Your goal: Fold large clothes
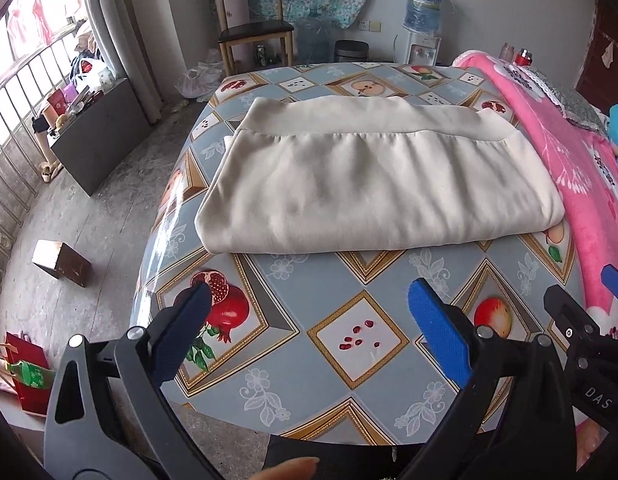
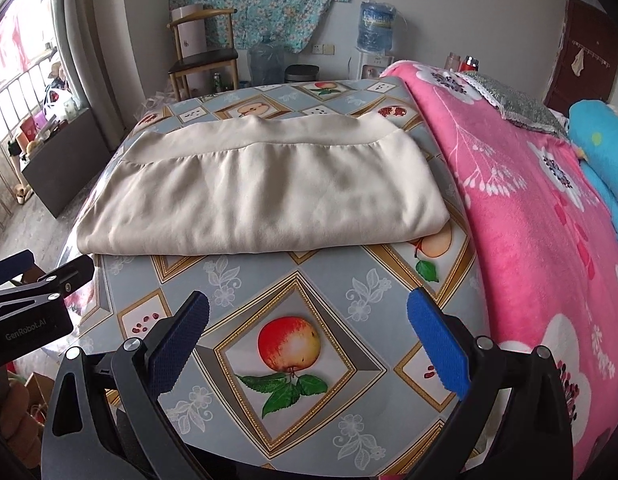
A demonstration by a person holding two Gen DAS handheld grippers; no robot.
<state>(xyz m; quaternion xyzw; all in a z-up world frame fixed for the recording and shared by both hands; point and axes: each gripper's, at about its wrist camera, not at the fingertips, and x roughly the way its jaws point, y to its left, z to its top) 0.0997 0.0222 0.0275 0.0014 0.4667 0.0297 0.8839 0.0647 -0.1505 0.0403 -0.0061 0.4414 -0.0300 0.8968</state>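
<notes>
While both grippers hung over the near edge of the worktop (image 1: 349, 280), a cream garment (image 1: 373, 184) lay folded into a broad rectangle across its middle, well apart from either tool. Its wide hem band ran along the far side and its rounded fold faced the cameras; the same garment (image 2: 253, 196) filled the centre of the right wrist view, its right end lying just beside a pink floral blanket (image 2: 529, 220) that covered the neighbouring bed.

With its fingers spread wide and holding nothing, the left gripper (image 1: 309, 328) was poised above a pomegranate print on the fruit-patterned tablecloth (image 1: 361, 340). Likewise wide apart and empty, the right gripper (image 2: 309, 332) hovered over a printed apple; part of it (image 1: 581, 320) also showed at the right edge of the left wrist view, and part of the left gripper (image 2: 33, 288) at the left edge of the right wrist view.

Beyond the worktop stood a wooden chair (image 1: 249, 28), a water dispenser (image 1: 423, 20) topped with a blue bottle, and a small dark bin (image 1: 351, 51) against the wall. A brown box (image 1: 61, 262) sat on the concrete floor (image 1: 89, 208) to the left, near a barred window (image 1: 25, 76).
</notes>
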